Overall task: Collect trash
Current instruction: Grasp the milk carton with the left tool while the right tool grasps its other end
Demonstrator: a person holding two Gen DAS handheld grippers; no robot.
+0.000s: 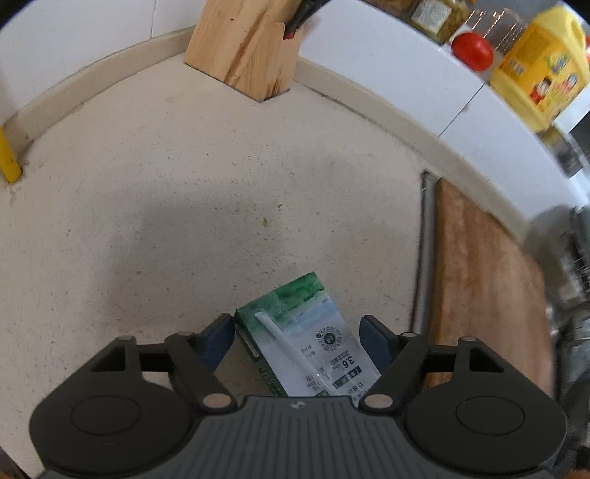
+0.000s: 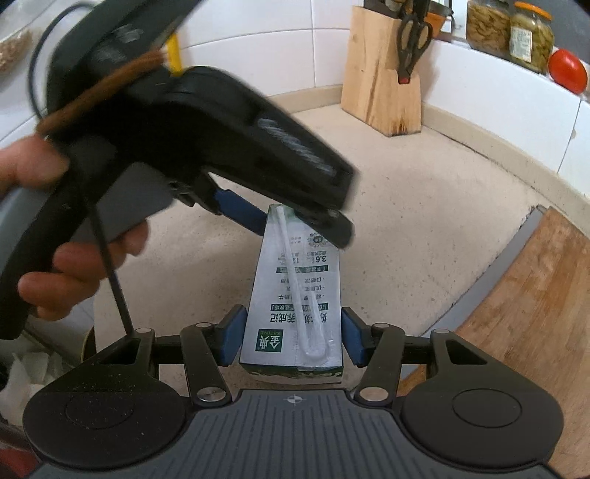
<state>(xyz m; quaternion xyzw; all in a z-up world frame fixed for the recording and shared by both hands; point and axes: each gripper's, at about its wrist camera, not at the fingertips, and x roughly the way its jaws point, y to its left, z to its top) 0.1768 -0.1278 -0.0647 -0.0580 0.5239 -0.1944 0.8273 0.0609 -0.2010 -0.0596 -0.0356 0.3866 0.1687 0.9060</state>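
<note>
The right gripper (image 2: 291,341) straddles the near end of the carton (image 2: 295,294), its blue pads right at the carton's two sides; it appears to pinch the carton, though the contact is hard to confirm on the right side. The carton, green and white with a wrapped straw (image 2: 291,280) taped to its face, slants over the counter (image 2: 424,228), its near end lifted. At the carton's far end the left gripper (image 1: 297,337) stands with its jaws spread: in its own view the left pad sits just beside the carton's edge and the right pad stands clear of it. A hand (image 2: 73,265) holds that gripper to the left of the carton. To the right of the carton lies a wooden board (image 2: 523,313). Beyond the carton, against the tiled wall, stands a knife block (image 2: 379,84) with scissors in it. Farther right of the block, on a ledge, sit jars (image 2: 509,29), a tomato (image 2: 568,70) and a yellow bottle (image 1: 542,77).
</note>
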